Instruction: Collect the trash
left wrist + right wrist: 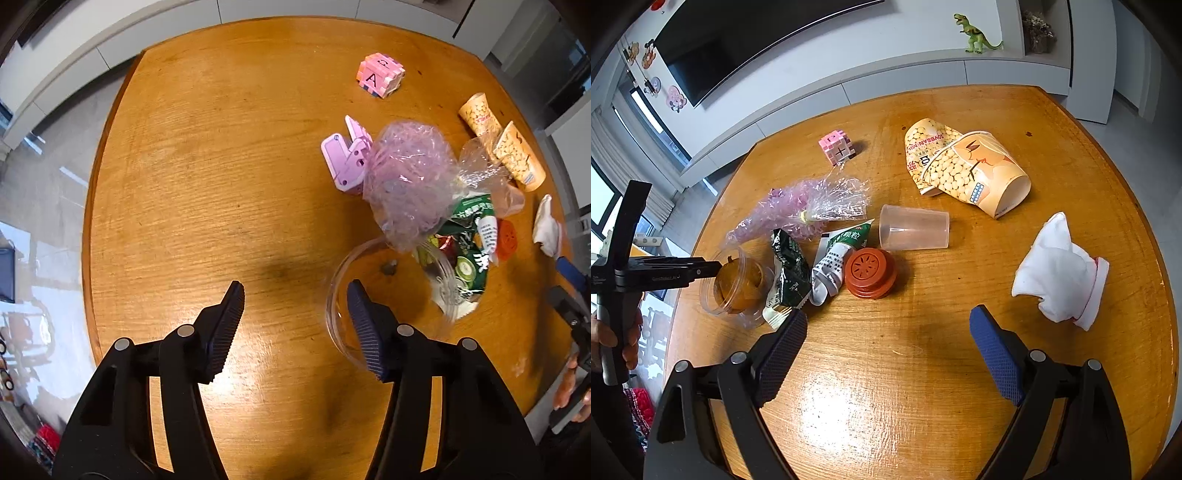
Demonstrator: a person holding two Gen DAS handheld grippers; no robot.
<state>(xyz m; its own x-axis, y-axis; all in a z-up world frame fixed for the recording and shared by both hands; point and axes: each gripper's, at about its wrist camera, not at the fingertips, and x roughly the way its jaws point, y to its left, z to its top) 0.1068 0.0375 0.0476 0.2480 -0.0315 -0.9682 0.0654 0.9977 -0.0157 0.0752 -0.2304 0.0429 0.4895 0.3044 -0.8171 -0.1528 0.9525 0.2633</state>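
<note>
Wooden worktop (960,369) is seen filling most of both views. Left gripper (295,325) is shown at the bottom centre of the left wrist view, spread open, nothing held, hovering over bare wood; its right finger overlaps the rim of a clear plastic bowl (340,295). In the right wrist view that gripper (701,267) is seen side-on at the left edge, its tip at the bowl (735,284). Right gripper (888,343) is shown at the bottom, jaws wide apart, empty, above the worktop.

Trash is spread across the middle of the right wrist view. Two nested soybean-print paper cups (967,166) are lying on their sides at upper centre. A crumpled white tissue (1056,266) is placed at right, well apart from the rest. A clear plastic cup (914,227) is lying on its side at centre. Pink crinkled cellophane (801,210) is lying left of centre. A green snack wrapper (788,273) is just beside the bowl, with a white-green sachet (838,258) next to it. A red-brown round lid (870,273) is touching the sachet.

A pink letter cube (837,147) is sitting toward the worktop's upper left. A pink folded toy (345,158) is visible in the left wrist view, touching the cellophane (410,181).
</note>
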